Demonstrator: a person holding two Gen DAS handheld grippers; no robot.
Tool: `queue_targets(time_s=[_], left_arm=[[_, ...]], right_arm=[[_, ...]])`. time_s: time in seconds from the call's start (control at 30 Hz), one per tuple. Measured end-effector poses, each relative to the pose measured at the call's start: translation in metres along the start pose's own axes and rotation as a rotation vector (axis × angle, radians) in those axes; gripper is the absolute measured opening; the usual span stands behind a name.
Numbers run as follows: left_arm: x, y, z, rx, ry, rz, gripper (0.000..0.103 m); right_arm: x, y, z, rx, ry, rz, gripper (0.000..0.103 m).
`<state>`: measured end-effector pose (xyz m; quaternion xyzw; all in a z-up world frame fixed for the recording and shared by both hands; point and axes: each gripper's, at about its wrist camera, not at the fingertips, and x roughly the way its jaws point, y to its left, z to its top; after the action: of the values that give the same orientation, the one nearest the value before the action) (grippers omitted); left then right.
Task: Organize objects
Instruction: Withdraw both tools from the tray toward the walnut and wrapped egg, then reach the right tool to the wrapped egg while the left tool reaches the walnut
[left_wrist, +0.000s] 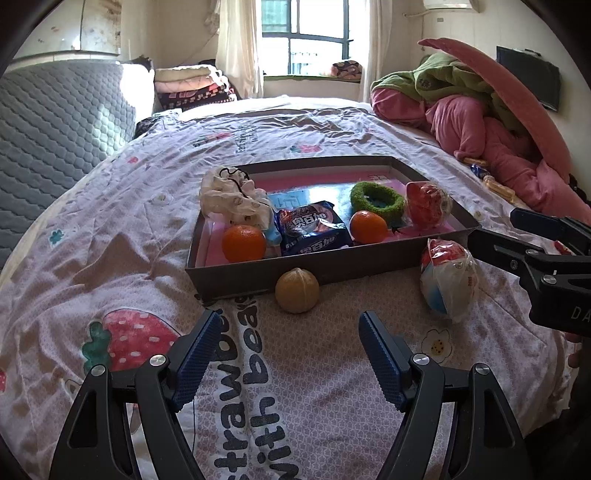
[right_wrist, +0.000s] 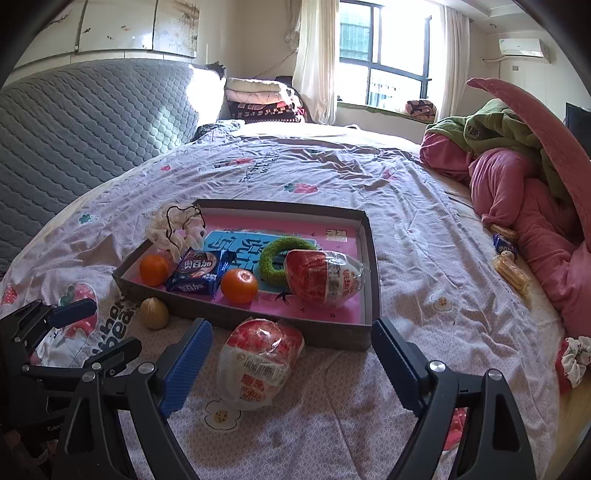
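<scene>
A shallow cardboard box (left_wrist: 306, 271) (right_wrist: 373, 266) lies on the bed. In it are two oranges (left_wrist: 243, 243) (left_wrist: 368, 226), a blue snack packet (left_wrist: 314, 232), a green ring (left_wrist: 376, 197), a white scrunchie (left_wrist: 232, 195) and a wrapped red bun (left_wrist: 426, 203) (right_wrist: 321, 277). Outside its near wall sit a tan ball (left_wrist: 297, 290) (right_wrist: 154, 313) and another wrapped bun (left_wrist: 448, 282) (right_wrist: 260, 363). My left gripper (left_wrist: 288, 343) is open, just short of the tan ball. My right gripper (right_wrist: 291, 360) is open with the wrapped bun between its jaws, untouched.
Pink and green bedding (left_wrist: 480, 122) is piled at the right. Small biscuit packs (right_wrist: 511, 273) lie beside it. A red and white scrunchie (right_wrist: 574, 360) sits at the bed's right edge. A grey quilted headboard (left_wrist: 55, 122) stands on the left.
</scene>
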<state>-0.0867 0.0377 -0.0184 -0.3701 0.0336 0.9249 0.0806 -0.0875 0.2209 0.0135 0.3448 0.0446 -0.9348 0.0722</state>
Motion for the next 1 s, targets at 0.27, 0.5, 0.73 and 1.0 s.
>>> queue_targets(time_s=[0.27,0.5,0.73,1.0], left_arm=[[0.004,0.001,-0.008,-0.002,0.028,-0.01,0.078],[0.003,-0.004,-0.013,0.004,0.032,-0.01,0.078],[0.005,-0.009,-0.017,0.02,0.044,-0.001,0.078],[0.01,-0.008,-0.017,0.01,0.057,0.018,0.078]], right_arm=[[0.007,0.002,-0.014,0.011,0.039,0.002,0.087],[0.013,0.008,-0.025,0.016,0.07,0.011,0.087],[0.017,0.012,-0.033,0.031,0.092,0.018,0.087],[0.022,0.012,-0.036,0.046,0.098,0.017,0.087]])
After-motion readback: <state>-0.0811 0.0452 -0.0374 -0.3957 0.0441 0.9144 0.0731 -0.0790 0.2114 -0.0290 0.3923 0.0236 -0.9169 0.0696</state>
